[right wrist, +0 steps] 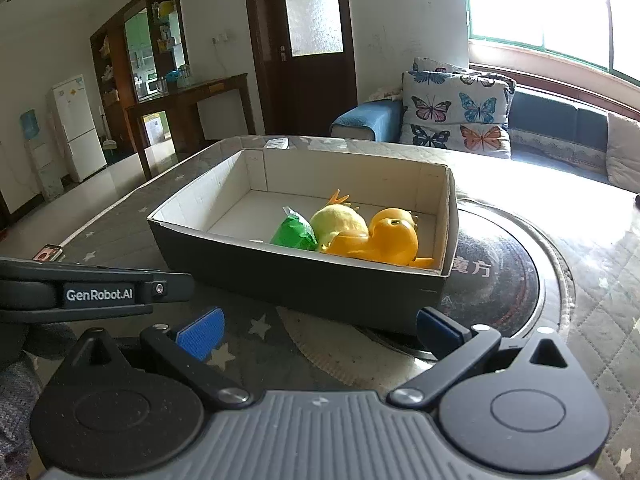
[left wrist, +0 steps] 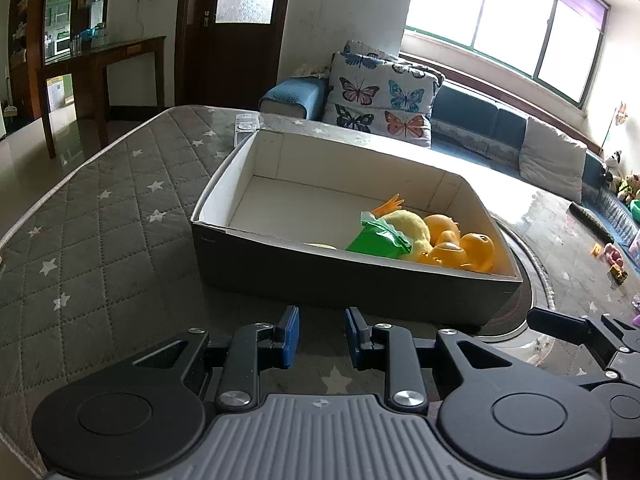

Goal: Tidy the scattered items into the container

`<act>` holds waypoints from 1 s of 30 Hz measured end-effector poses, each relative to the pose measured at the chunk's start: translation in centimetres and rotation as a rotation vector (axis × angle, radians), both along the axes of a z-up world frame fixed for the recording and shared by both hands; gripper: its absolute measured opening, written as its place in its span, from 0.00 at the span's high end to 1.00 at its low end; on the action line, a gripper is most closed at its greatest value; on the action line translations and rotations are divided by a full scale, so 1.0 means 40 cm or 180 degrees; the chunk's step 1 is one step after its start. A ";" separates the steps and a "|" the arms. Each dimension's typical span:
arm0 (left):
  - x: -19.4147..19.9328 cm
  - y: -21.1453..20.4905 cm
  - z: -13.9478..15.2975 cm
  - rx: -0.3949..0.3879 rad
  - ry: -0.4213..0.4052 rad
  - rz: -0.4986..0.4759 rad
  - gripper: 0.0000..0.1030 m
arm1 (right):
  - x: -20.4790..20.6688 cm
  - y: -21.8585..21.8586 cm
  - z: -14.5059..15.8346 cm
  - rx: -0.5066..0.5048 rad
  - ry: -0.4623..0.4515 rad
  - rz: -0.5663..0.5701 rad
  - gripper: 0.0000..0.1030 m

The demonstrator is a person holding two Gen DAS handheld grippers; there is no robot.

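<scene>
A grey box (left wrist: 304,276) with a white inside stands on the quilted table; it also shows in the right wrist view (right wrist: 280,276). In it lie a green packet (left wrist: 380,242) (right wrist: 294,234), a yellow plush toy (left wrist: 408,226) (right wrist: 338,220) and an orange rubber duck (left wrist: 468,250) (right wrist: 384,240). My left gripper (left wrist: 322,334) is empty, its jaws a narrow gap apart, just in front of the box. My right gripper (right wrist: 320,330) is wide open and empty, also in front of the box.
The table has a grey star-pattern quilted cover (left wrist: 100,220) and a round black hotplate (right wrist: 504,280) under the box's right end. A remote (left wrist: 246,126) lies behind the box. Small toys (left wrist: 614,264) lie at the far right. A sofa with butterfly cushions (left wrist: 380,100) stands behind.
</scene>
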State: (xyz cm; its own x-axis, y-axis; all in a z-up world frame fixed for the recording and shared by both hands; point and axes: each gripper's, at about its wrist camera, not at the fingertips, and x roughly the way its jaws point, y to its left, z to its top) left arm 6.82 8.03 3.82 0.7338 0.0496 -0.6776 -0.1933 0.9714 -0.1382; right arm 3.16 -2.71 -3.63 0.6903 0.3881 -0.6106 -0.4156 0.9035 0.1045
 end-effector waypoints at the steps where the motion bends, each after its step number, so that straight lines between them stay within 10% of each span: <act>1: 0.005 -0.001 -0.002 0.0010 0.0018 -0.0005 0.73 | 0.004 0.000 -0.001 0.0000 0.0009 -0.0002 0.00; 30: 0.114 0.022 -0.067 0.0118 0.0376 -0.0032 0.73 | 0.113 0.013 -0.058 -0.0109 0.0324 -0.0121 0.00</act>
